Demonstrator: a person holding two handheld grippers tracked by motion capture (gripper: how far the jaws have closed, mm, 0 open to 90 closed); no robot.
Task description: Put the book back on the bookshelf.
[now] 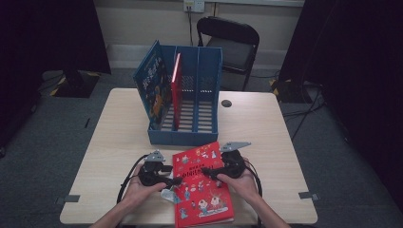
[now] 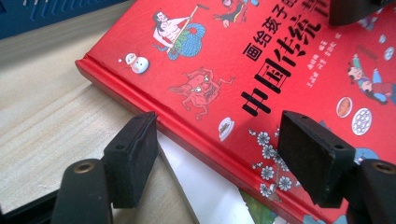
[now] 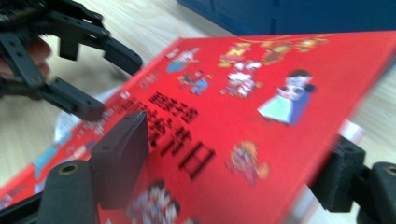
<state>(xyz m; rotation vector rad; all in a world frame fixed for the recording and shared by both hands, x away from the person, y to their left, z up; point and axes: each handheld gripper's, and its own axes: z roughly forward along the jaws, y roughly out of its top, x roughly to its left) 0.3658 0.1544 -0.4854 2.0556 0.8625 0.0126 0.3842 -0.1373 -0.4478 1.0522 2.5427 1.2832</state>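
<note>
Red picture book point(image 1: 202, 185) lies at the near edge of the surface point(image 1: 266, 128), slightly right of its middle, cover up, far corner pointing toward the blue file rack point(image 1: 187, 102). Rack stands at the middle of the surface; a blue book point(image 1: 151, 85) leans against its left wall and a thin red book point(image 1: 176, 88) stands in the left slot, the slots to the right open. Judged: two books filed, this third one not yet. Left tongs point(image 1: 177, 180) sit at the book's left spine edge, jaws apart; in the left gripper view one pad is off the spine on the wood side, the other over the cover, neither pressing. Right tongs point(image 1: 205, 172) straddle the book's right edge, one pad above the cover and one below; view is blurred, pads do not look pressed home, so I read them as apart around the edge. Something pale point(image 1: 169, 194) lies under the book's left side. Open room: bare surface to both sides, a clear strip between book and rack.
</note>
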